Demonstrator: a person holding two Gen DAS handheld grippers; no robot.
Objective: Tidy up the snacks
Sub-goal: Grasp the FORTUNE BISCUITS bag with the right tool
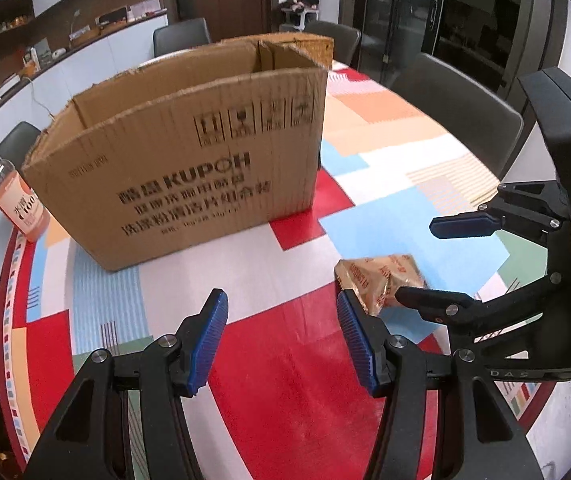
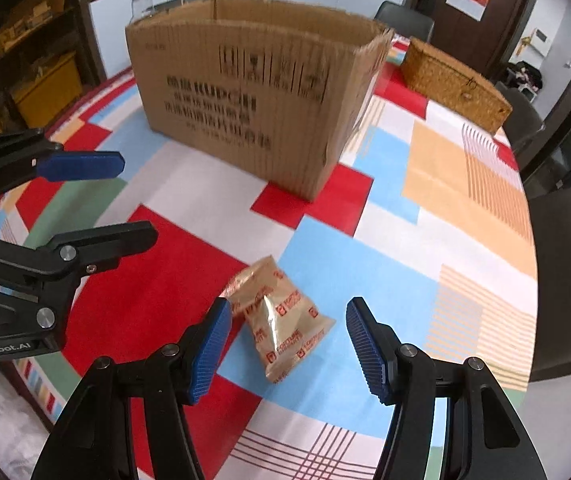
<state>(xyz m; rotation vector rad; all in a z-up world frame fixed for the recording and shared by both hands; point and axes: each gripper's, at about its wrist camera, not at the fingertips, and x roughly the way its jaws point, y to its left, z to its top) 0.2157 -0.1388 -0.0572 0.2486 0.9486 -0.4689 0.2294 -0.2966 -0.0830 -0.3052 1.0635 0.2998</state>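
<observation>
Both tools wide open, holding nothing: left tool, right tool. Snack packet lying on worktop, lower centre, between right tool's fingers. Open cardboard box upper centre.

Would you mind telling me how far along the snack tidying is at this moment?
Nothing looks done yet: the inside of the cardboard box is out of sight, so any snacks already packed cannot be confirmed. In hand: nothing. The right gripper is open around the gold snack packet, which lies on the tablecloth; the left gripper is open and empty. Left: grasp the packet and put it in the box.
</observation>
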